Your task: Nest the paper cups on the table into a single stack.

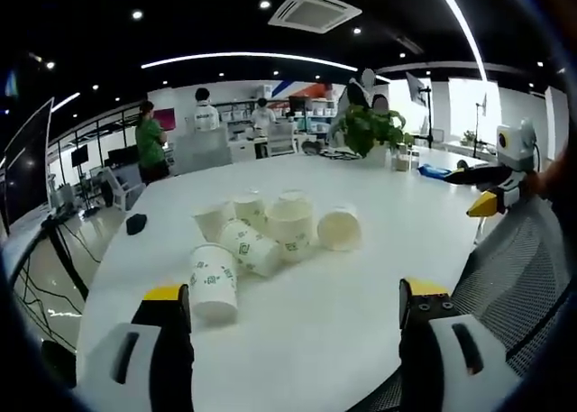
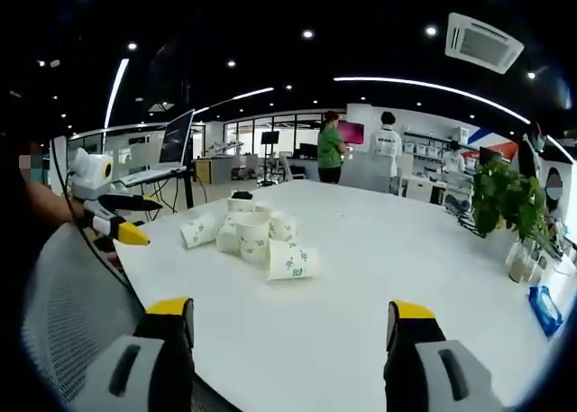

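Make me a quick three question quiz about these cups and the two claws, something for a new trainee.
1. True or false: the paper cups are already nested in one stack on the white table.
2. Multiple choice: the left claw is A) shut on a cup, B) open and holding nothing, C) shut on the plant.
3. Fill in: the potted plant stands at the table's ____ end from the claws.

Key
1. False: they sit loose in a cluster, some upright, some on their sides.
2. B. The right claw is open too.
3. Far.
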A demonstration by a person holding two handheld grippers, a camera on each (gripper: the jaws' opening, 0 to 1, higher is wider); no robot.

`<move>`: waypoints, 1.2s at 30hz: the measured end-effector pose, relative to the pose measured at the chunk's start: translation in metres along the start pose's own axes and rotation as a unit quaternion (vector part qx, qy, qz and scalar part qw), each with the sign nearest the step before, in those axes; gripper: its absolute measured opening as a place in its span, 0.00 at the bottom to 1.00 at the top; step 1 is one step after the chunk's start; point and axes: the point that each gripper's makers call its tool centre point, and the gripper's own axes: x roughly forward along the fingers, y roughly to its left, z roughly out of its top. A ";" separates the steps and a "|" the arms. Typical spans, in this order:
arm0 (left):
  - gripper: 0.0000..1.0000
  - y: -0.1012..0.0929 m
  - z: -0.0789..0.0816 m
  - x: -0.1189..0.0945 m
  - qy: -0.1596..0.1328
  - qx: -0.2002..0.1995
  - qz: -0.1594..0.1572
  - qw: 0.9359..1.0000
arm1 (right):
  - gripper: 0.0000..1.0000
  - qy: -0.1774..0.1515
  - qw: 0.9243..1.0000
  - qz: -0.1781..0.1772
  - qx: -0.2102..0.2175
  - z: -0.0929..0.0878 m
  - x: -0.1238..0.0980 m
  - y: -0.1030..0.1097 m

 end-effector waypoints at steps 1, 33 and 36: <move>0.96 0.003 -0.004 0.001 0.000 -0.001 0.001 1.000 | 0.89 0.000 1.000 0.000 0.000 0.000 0.000 0.000; 0.95 0.042 -0.058 0.012 0.022 -0.012 0.014 1.000 | 0.87 0.005 1.000 -0.003 0.001 -0.001 0.000 -0.001; 0.95 0.047 -0.062 0.014 0.029 -0.009 0.019 0.999 | 0.87 0.005 1.000 -0.003 0.000 -0.001 0.000 -0.001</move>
